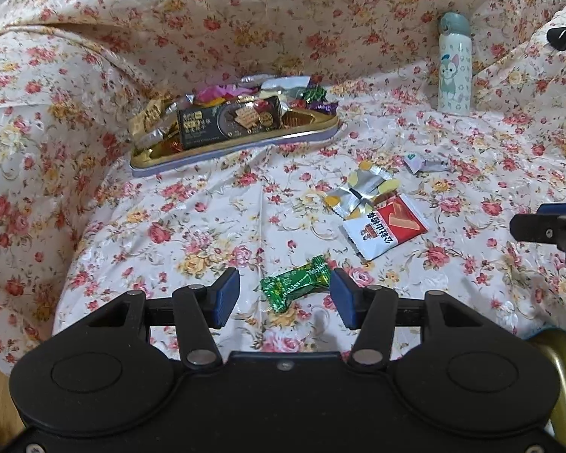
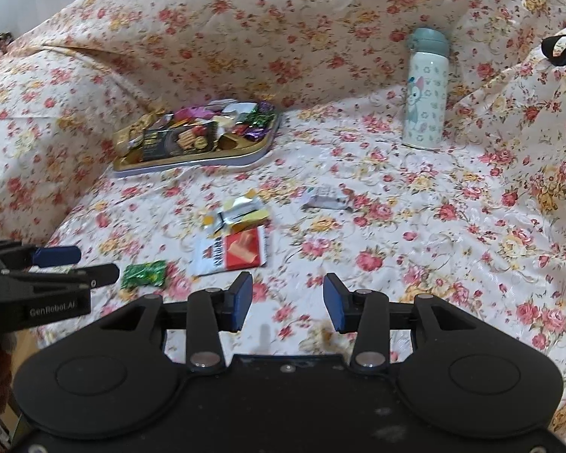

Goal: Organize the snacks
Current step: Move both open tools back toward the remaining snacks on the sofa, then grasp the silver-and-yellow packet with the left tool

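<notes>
A gold tray (image 1: 192, 153) (image 2: 132, 162) heaped with wrapped snacks sits at the back left of the floral cloth. A green candy (image 1: 296, 283) (image 2: 144, 274) lies between the open fingers of my left gripper (image 1: 285, 298), not gripped. A red-and-white packet (image 1: 385, 228) (image 2: 232, 253), a silver-and-yellow wrapper (image 1: 362, 188) (image 2: 239, 213) and a small grey packet (image 1: 426, 162) (image 2: 324, 201) lie loose further back. My right gripper (image 2: 287, 302) is open and empty above bare cloth, just right of the red packet.
A white bottle with a teal cap (image 1: 454, 64) (image 2: 425, 88) stands at the back right. The floral cloth (image 1: 207, 234) rises in folds behind and at both sides. A black strap (image 2: 562, 49) lies at far right.
</notes>
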Demonstrator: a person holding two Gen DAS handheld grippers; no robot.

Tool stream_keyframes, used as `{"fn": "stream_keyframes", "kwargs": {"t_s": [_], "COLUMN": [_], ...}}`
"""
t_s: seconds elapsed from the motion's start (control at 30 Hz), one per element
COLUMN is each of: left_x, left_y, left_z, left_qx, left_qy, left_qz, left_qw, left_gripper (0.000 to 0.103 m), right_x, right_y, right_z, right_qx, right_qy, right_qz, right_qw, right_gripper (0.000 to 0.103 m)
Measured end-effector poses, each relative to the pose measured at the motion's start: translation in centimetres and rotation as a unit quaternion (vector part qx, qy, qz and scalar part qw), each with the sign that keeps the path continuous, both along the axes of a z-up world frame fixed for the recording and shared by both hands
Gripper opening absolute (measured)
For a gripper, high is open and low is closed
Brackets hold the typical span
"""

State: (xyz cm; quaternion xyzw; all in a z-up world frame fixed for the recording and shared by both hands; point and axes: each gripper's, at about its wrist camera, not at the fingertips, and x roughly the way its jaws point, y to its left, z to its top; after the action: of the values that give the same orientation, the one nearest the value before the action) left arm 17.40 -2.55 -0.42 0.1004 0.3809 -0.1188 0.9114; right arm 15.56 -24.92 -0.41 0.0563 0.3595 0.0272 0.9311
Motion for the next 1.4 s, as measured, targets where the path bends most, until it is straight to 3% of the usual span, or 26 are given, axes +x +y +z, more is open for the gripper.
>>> {"fn": "stream_keyframes", "kwargs": {"t_s": [0.9,1.13,1.4], "left_x": [6.9,8.3,10.0], "left_y": [-1.3,-3.6,-6.0], "left_z": [-2.2,-2.1,-2.7], "left_qx": [-0.018,-0.005,0.003], "left_qy": [0.064,0.054,0.037], "left_qz": [-0.007,-0.063,-0.142], "left_qw": [0.9978,0.9965,0.9892], "left_gripper": [0.059,0.059,0.059], "right_x": [5.8,8.0,9.3], "right_y": [-2.8,-3.5,-4.1], "right_z": [-3.1,-3.5,-4.3], "right_qx": [0.008,0.008,0.006], "right_qy": [0.041,0.044,0.048], "right_qz": [-0.051,-0.061,-0.064], "right_qw": [0.998,0.997,0.997], "right_gripper": [0.047,0.047,0.047]}}
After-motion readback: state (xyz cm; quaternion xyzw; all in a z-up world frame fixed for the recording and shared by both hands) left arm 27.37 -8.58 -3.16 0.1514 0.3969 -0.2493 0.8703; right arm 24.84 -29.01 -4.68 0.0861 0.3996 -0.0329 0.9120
